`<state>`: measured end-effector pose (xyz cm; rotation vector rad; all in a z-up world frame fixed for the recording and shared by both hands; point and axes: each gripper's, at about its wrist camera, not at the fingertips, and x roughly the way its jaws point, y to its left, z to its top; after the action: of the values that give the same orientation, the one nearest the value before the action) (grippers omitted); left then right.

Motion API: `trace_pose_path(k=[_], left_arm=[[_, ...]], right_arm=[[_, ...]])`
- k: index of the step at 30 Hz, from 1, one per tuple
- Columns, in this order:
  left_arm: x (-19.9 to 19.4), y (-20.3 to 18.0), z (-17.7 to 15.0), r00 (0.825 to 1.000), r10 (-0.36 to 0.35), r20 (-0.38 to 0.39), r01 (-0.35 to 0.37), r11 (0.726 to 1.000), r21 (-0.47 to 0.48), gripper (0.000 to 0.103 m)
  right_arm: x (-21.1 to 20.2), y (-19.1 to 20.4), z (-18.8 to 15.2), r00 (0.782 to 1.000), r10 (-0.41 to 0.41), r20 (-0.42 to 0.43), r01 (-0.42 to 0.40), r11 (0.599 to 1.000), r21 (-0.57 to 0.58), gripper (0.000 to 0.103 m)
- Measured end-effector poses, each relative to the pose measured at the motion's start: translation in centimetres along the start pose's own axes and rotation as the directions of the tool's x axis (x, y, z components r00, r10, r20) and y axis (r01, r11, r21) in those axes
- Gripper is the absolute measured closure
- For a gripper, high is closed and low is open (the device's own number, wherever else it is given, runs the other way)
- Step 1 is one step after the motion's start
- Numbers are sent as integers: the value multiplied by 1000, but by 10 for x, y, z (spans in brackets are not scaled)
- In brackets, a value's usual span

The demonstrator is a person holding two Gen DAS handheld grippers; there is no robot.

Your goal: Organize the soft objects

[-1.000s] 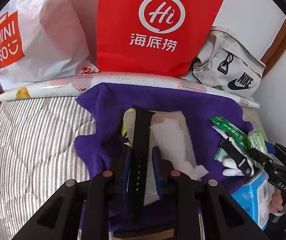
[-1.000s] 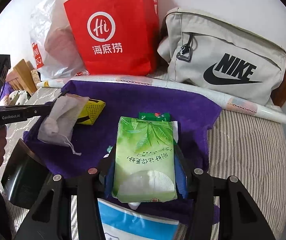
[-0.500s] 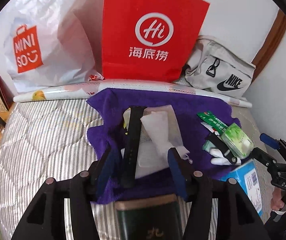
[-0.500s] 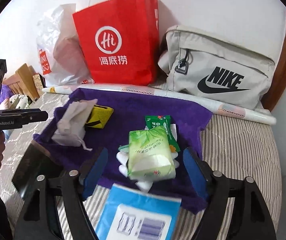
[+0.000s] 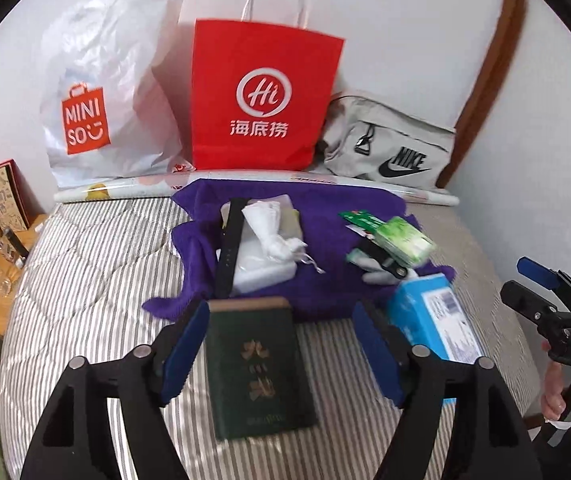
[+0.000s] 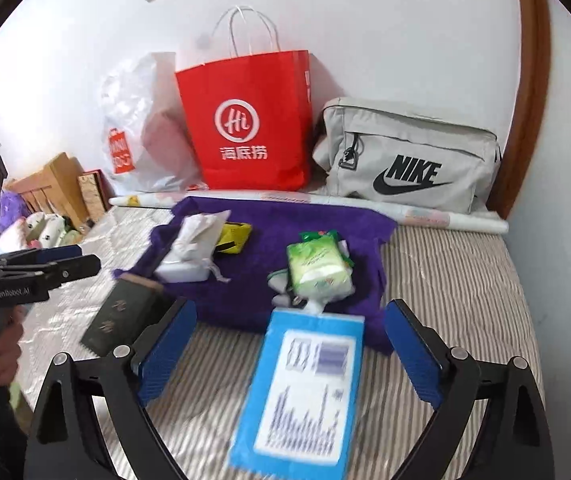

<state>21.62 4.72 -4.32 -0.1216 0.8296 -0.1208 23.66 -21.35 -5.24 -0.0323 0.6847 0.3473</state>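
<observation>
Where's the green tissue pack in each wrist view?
Left wrist: green tissue pack, right of centre, on the right part of the purple towel, just beyond the blue box.
Right wrist: green tissue pack, centre, on the towel, just beyond the blue box.
Shared landmark: red paper bag against the wall behind the towel.

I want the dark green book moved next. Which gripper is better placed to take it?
Left. The dark green book lies straight ahead between the left gripper's opening jaws; the right gripper faces the blue packet, the book off to its side.
</observation>
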Motion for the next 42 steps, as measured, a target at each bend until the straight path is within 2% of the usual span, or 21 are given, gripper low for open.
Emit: trace_pose_path(k=[3, 8, 15, 18, 23, 30, 33, 42], left_arm=[[-18, -7, -11, 1000, 13, 18, -13, 1000, -8, 19], [-47, -20, -38, 999, 6, 36, -6, 1000, -3, 16], [-84, -39, -73, 993, 75, 89, -77, 997, 18, 15], [-97, -46, -88, 989, 101, 109, -103, 995, 11, 11], [-110, -53, -106, 987, 100, 127, -101, 995, -4, 7], [-126, -60, -128, 978, 148, 147, -148, 989, -14, 7], [-128, -62, -134, 979, 146, 139, -145, 989, -16, 7], [-142, -74, -146, 976, 154, 157, -156, 988, 0, 7]], right_arm=[[-19, 8, -11, 1000, -14, 9, 14, 1000, -8, 9], [-49, 18, -35, 999, -13, 32, 13, 1000, -9, 8], [-86, 30, -72, 997, -43, 60, 43, 999, 5, 4], [-98, 31, -85, 997, -50, 59, 49, 999, 21, 3], [-120, 29, -102, 994, -68, 83, 65, 997, 42, 2], [-145, 26, -123, 990, -94, 107, 87, 994, 73, 2], [-151, 27, -128, 990, -92, 109, 83, 993, 82, 2], [-173, 44, -137, 985, -83, 150, 78, 996, 38, 2]])
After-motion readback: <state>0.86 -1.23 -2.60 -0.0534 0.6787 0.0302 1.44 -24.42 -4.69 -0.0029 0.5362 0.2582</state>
